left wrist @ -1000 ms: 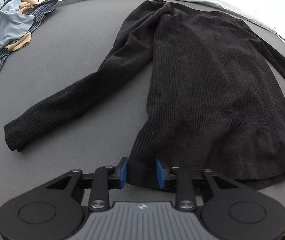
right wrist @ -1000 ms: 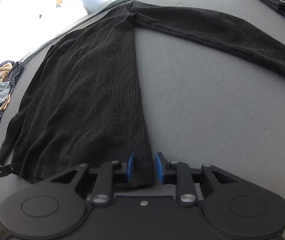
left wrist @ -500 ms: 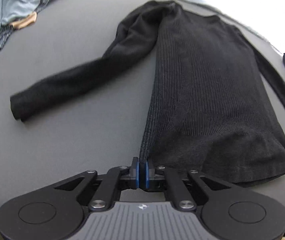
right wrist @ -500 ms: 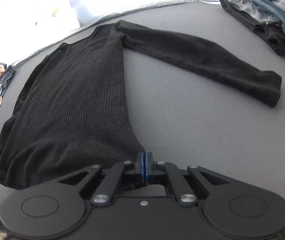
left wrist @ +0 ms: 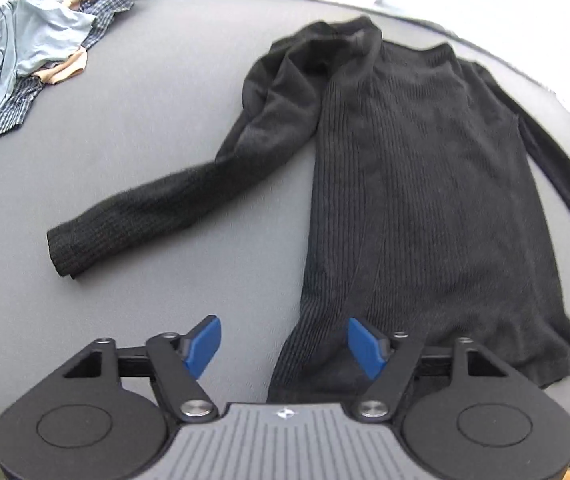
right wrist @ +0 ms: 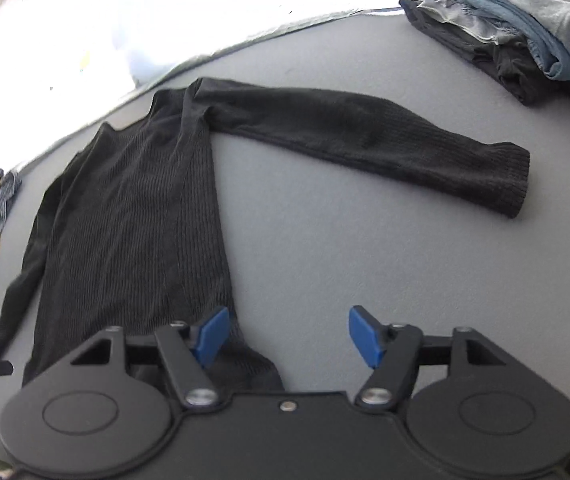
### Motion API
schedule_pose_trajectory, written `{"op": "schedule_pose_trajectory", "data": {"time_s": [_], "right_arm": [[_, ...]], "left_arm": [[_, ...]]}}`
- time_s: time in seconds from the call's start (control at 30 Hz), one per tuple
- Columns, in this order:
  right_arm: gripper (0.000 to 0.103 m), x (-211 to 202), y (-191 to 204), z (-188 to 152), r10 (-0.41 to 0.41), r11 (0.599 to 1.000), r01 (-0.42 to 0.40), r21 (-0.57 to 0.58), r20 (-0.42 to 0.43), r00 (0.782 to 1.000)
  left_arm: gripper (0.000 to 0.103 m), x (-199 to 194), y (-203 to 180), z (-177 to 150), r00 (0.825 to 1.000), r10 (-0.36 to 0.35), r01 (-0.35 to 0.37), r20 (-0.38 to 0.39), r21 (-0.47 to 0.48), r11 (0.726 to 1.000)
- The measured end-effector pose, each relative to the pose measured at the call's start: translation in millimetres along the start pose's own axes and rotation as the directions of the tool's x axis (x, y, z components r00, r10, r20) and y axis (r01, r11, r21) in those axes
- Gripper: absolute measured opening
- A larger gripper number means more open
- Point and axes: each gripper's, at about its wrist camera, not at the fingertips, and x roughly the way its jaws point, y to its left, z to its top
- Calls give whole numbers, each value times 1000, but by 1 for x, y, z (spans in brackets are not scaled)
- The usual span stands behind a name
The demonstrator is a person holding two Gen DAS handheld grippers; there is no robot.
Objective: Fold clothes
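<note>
From the left wrist, the left claw point(left wrist: 284, 344) has just sprung wide, gripping nothing; the black sweater point(left wrist: 417, 200) lies flat on the grey desk point(left wrist: 145, 128), its hem corner below the blue pads. A crumpled clothes heap point(left wrist: 25, 52) sits far left.

From the right wrist, the right claw point(right wrist: 289, 338) has likewise just opened wide, empty, above the sweater's other hem corner. A folded stack point(right wrist: 525, 32) rests far right.

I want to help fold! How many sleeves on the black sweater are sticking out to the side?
2. One sleeve stretches out left of the black sweater in the left wrist view; the other sleeve stretches right in the right wrist view. Both lie flat on the grey table, unfolded.
</note>
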Motion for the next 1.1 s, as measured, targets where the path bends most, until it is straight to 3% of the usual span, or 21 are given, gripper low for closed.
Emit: {"op": "schedule_pose_trajectory", "data": {"time_s": [0.1, 0.23, 0.37, 0.47, 0.53, 0.57, 0.6, 0.7, 0.8, 0.93, 0.97, 1.03, 1.07, 1.1], "right_arm": [[68, 3, -32, 16, -81, 990, 72, 118, 67, 994], [68, 14, -84, 38, -185, 944, 138, 299, 134, 974], [62, 37, -116, 59, -310, 908, 258, 331, 117, 943], [57, 57, -124, 67, -292, 910, 242, 336, 105, 951], [41, 69, -120, 70, -328, 909, 285, 305, 98, 940], [9, 74, -116, 71, -373, 900, 338, 277, 87, 924], [4, 79, -114, 71, -403, 893, 375, 250, 72, 912], [4, 65, -115, 70, -414, 880, 380, 285, 72, 907], [4, 48, -112, 68, -470, 865, 445, 233, 65, 880], [6, 66, -125, 63, -473, 858, 479, 185, -77, 878], [10, 64, -122, 67, -495, 849, 501, 167, -78, 865], [32, 59, -113, 75, -541, 829, 545, 127, -67, 838], [46, 55, -105, 82, -561, 823, 560, 96, -20, 828], [52, 53, -96, 90, -558, 829, 555, 66, 37, 829]], "left_arm": [[77, -5, -12, 22, 998, -31, 31, 50, 0, 1000], [81, 5, -41, 48, 997, -20, 18, 80, 26, 999], [81, 35, -79, 70, 999, 5, -8, 46, 63, 998], [81, 58, -111, 84, 999, 32, -32, 6, 146, 989], [81, 73, -134, 92, 999, 43, -39, -13, 206, 978], [81, 79, -143, 96, 999, 42, -36, -22, 221, 974], [81, 85, -151, 99, 999, 40, -32, -31, 230, 973], [81, 98, -170, 108, 998, 29, -15, -50, 263, 965], [81, 108, -187, 110, 998, 45, -28, -46, 311, 950], [81, 127, -192, 115, 995, 54, -25, -87, 302, 953], [81, 129, -192, 116, 994, 57, -29, -89, 296, 955], [81, 131, -190, 120, 995, 63, -39, -78, 285, 958], [81, 131, -188, 123, 995, 67, -45, -71, 276, 960], [81, 132, -185, 125, 996, 69, -49, -65, 264, 963]]}}
